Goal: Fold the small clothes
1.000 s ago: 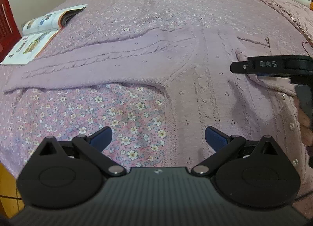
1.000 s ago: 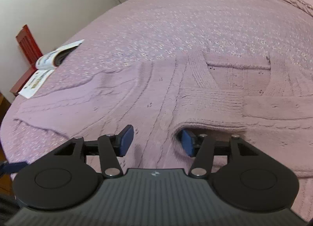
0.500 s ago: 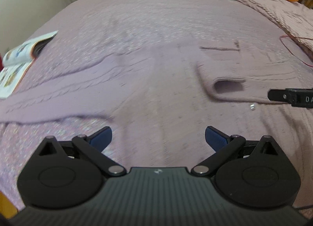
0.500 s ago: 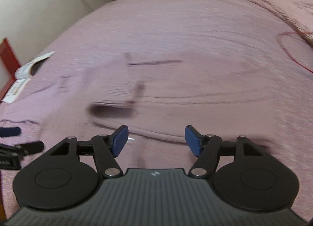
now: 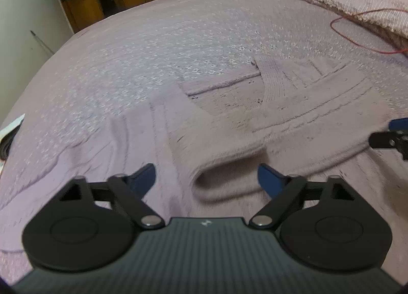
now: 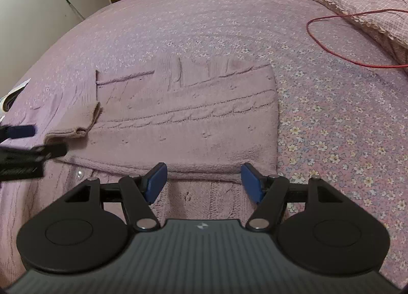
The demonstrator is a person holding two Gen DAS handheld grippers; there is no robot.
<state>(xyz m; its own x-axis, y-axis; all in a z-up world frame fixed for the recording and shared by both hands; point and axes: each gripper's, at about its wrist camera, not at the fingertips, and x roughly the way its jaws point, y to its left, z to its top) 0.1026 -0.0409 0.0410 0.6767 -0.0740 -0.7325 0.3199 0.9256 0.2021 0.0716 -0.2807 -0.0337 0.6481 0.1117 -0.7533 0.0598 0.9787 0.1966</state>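
Spread on the floral bedspread, one sleeve folded across its body, the mauve knit cardigan looks soft, limp and stretch-prone, so you'd best pinch cuff or hem; left gripper and right gripper hover wide open, empty, its lower body hidden.

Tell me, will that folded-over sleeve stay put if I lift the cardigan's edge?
Probably not. The cardigan is soft knit and looks floppy, so it would likely sag. The sleeve merely lies loose on top, so it may slide off.

Red cord — floral bedspread
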